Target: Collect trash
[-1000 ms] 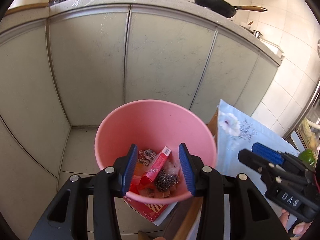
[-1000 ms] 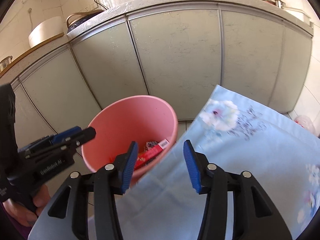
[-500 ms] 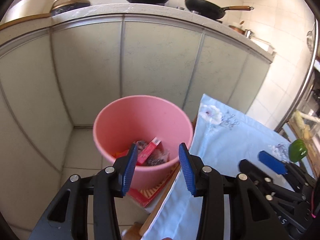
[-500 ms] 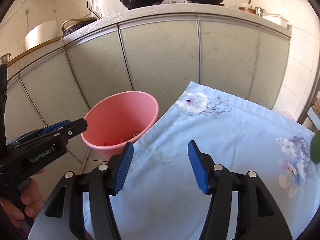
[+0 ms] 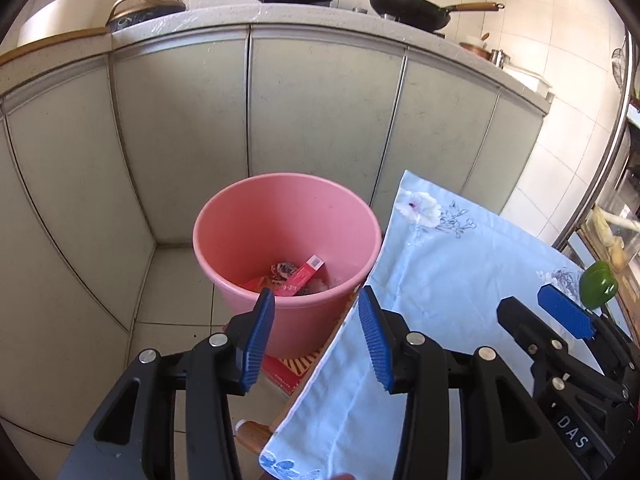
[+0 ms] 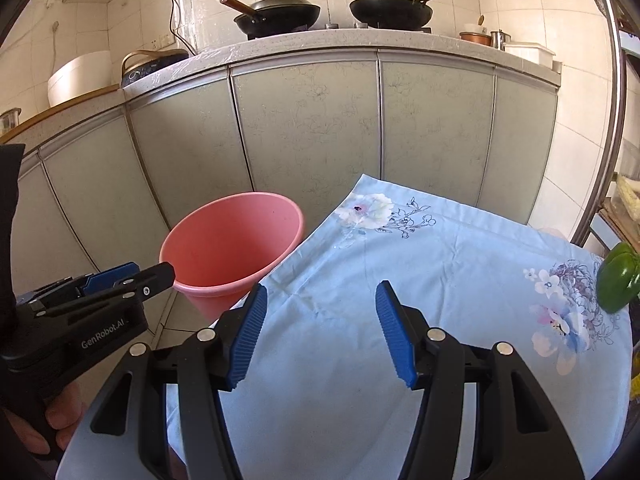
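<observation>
A pink bucket (image 5: 286, 200) stands on the floor by the table's left edge, also seen as the pink bucket (image 6: 236, 236) in the right wrist view. Inside it lies trash: a red carton (image 5: 301, 278), a crumpled wrapper and a dark scrub pad. My left gripper (image 5: 314, 334) hangs open and empty above the bucket's near rim and the table edge. My right gripper (image 6: 320, 332) is open and empty over the blue flowered tablecloth (image 6: 420, 280). Each gripper shows in the other's view: the right gripper (image 5: 556, 316) and the left gripper (image 6: 132, 276).
A green pepper (image 6: 618, 278) lies at the table's right edge. Grey cabinet doors (image 5: 320, 120) stand behind the bucket, with pans (image 6: 390, 10) on the counter above. A red printed box (image 5: 286, 370) lies under the bucket. A shelf rack stands at far right.
Both grippers have drawn back and up from the bucket, which now looks smaller and farther. The right gripper's jaws have opened wider and it now faces the tablecloth.
</observation>
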`<action>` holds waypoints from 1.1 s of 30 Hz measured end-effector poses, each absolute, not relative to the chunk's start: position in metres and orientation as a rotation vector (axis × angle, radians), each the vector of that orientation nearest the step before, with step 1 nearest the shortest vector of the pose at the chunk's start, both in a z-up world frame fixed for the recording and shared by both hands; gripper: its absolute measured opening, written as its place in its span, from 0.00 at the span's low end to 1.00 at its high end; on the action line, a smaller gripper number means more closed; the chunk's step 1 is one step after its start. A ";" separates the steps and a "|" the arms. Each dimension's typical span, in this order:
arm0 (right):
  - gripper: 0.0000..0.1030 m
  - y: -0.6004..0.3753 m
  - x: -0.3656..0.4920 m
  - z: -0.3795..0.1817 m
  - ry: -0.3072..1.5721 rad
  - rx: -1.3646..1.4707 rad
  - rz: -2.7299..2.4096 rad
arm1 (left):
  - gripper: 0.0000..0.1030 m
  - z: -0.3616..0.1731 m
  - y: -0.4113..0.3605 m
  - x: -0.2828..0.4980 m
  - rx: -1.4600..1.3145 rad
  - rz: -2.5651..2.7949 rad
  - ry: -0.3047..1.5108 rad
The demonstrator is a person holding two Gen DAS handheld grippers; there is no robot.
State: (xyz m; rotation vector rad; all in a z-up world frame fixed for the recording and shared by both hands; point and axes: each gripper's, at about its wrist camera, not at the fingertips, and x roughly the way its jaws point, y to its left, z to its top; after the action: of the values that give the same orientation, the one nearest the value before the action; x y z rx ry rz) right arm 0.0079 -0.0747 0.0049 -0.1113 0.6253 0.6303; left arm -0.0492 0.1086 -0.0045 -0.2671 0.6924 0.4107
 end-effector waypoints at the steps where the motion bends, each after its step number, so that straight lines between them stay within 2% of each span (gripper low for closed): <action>1: 0.56 -0.075 0.007 0.005 0.622 -0.115 0.629 | 0.42 -0.004 0.107 -0.050 -0.262 0.407 0.689; 33: 0.56 -0.077 0.002 0.004 0.634 -0.126 0.617 | 0.41 0.002 0.096 -0.058 -0.249 0.362 0.670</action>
State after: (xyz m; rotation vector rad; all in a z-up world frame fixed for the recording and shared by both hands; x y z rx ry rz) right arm 0.0022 -0.0766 0.0042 -0.1259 0.6344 0.6171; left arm -0.0576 0.0958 0.0017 -0.2487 0.6700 0.3618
